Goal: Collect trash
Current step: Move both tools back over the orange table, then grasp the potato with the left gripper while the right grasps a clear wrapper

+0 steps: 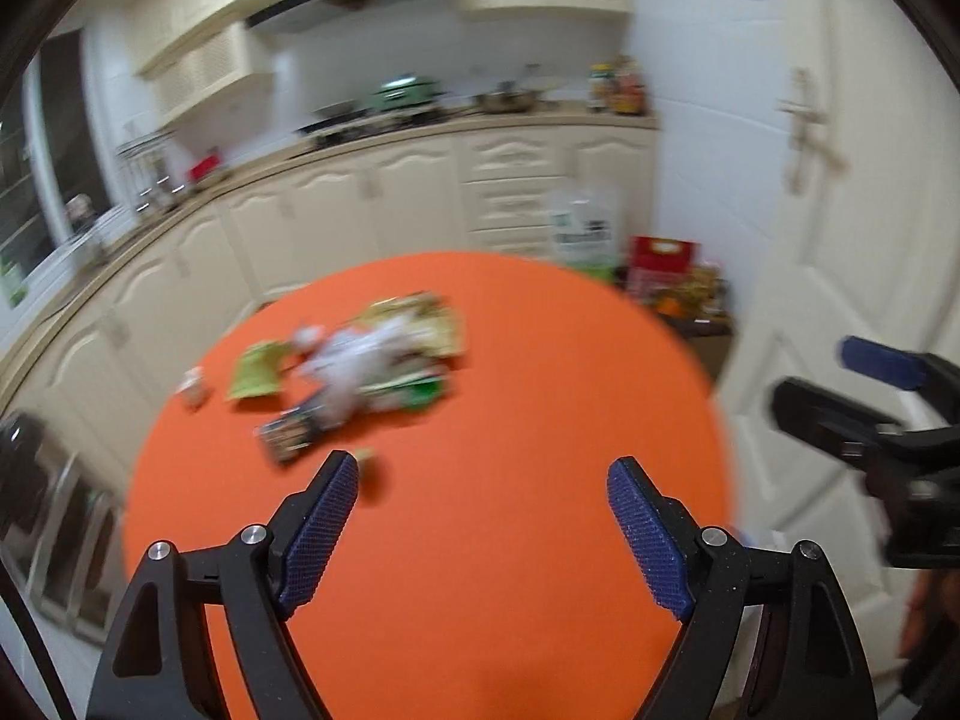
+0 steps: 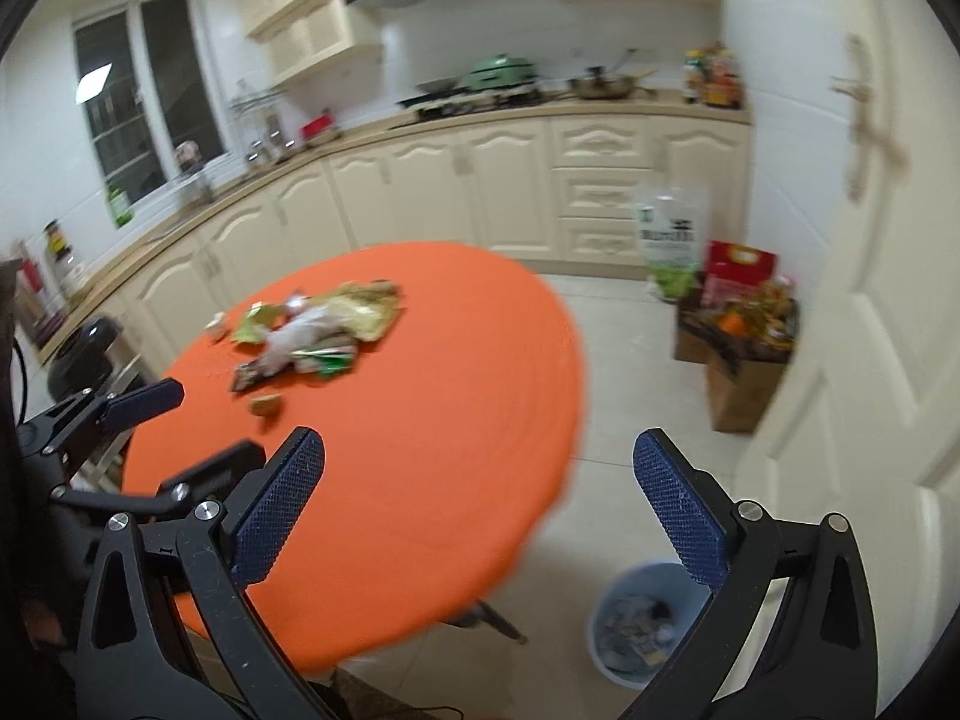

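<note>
A pile of trash [image 1: 360,366] lies on the far part of a round orange table [image 1: 480,540]: crumpled white tissue, green and yellow wrappers, a dark packet. A small crumpled scrap [image 1: 365,455] lies nearer. My left gripper [image 1: 483,495] is open and empty above the table's near half. My right gripper [image 2: 480,474] is open and empty, above the table's right edge. The pile shows in the right wrist view [image 2: 312,330], with the scrap [image 2: 266,405]. A light blue bin [image 2: 645,624] with trash in it stands on the floor under my right gripper.
Cream kitchen cabinets [image 2: 480,180] and a counter run behind the table. A white door [image 2: 870,300] is at the right. Cardboard boxes with goods [image 2: 744,354] and a green-white bag [image 2: 669,246] stand on the floor by it. The other gripper shows at right [image 1: 870,402].
</note>
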`<state>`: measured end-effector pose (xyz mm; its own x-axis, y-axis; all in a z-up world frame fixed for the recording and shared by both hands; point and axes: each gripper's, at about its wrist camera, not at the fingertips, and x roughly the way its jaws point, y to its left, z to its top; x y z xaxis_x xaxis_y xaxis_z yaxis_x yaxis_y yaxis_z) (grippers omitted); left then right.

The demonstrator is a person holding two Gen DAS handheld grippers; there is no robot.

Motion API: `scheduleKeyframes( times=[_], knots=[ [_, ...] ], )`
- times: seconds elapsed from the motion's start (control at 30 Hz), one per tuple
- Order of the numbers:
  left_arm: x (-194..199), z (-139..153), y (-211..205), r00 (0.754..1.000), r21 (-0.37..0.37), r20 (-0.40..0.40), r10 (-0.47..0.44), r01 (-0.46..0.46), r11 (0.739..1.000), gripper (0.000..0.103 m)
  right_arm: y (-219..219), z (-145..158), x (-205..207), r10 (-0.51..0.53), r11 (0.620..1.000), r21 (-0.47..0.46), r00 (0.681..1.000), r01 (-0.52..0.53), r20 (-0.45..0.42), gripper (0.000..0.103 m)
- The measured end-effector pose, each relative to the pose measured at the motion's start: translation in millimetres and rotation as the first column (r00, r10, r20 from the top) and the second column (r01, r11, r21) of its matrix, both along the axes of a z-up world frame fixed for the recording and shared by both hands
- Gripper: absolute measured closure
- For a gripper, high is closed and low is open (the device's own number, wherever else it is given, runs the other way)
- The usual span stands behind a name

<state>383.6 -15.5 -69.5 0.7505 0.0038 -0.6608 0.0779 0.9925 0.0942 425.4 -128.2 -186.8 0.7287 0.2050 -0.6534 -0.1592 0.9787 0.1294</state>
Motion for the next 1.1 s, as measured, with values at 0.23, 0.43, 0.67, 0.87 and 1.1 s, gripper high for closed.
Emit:
scheduleKeyframes(
  times=[0.23,0.43,0.67,0.87,1.1],
  knots=[
    [44.8,-43.8,64.9,0.99,-0.042,-0.117,0.083,-0.089,0.995,0.025,55.8,-35.4,48.2,0.079,0.996,-0.038,0.993,-0.083,-0.086,0.0],
    [72.1,-67.4,82.3,0.982,-0.062,-0.168,0.083,-0.095,0.994,0.036,78.2,-57.2,78.3,0.101,0.993,-0.042,0.987,-0.107,-0.128,0.0],
    [114.9,-82.3,88.1,0.983,-0.136,-0.182,0.006,-0.031,0.99,0.083,93.5,-71.4,107.9,0.101,0.992,-0.06,0.982,-0.112,-0.16,0.0],
    [111.0,-76.7,132.0,0.987,-0.221,-0.157,0.037,-0.072,0.973,0.083,109.4,-70.1,134.7,0.112,0.992,-0.045,0.981,-0.12,-0.156,0.0],
    [106.6,-68.0,198.4,0.98,-0.27,-0.14,0.142,-0.175,0.947,0.083,147.1,-77.7,175.3,0.168,0.985,0.06,0.97,-0.16,-0.178,0.0]
  ],
)
